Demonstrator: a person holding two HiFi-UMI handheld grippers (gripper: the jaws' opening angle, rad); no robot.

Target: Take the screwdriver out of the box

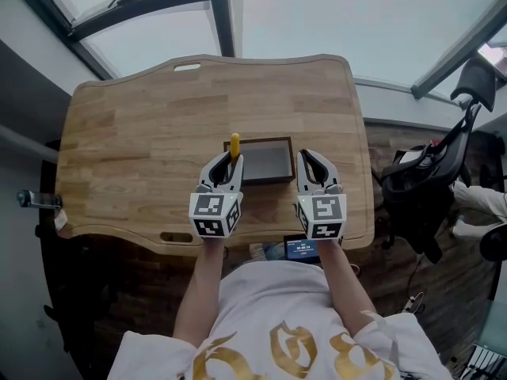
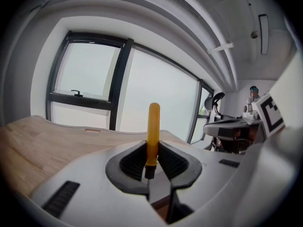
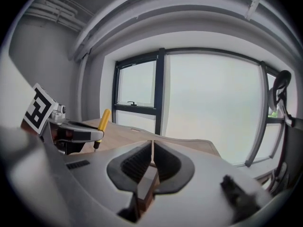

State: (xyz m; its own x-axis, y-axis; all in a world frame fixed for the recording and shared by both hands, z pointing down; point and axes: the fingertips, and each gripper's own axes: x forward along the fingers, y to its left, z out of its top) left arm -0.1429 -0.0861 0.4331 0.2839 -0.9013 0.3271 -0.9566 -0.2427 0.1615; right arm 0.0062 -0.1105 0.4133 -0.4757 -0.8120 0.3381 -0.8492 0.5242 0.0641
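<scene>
A: State of the left hand-held gripper (image 2: 151,159)?
B: It's pinching the screwdriver (image 2: 153,129). Pads clamp the lower end of the yellow handle, and the dark collar and thin shaft run down between them. Handle stands nearly upright, past the jaw tips.
A: And the right hand-held gripper (image 3: 152,161)?
B: Pressed together, nothing between the pads. It sits just beside the left one.
A: Screwdriver vs the box (image 1: 268,179)?
B: In the head view the yellow handle shows over the box's left edge. Tip is hidden by the jaws — can't tell if it's clear of the box.
A: Where's the box?
B: Dark, shallow, open top, on the wooden counter (image 1: 135,149) near its front edge, between the two gripper tips.
A: Surroundings?
B: Small lit screen (image 1: 303,248) at the counter's near edge between the forearms, and a black office chair (image 1: 428,188) off right.
</scene>
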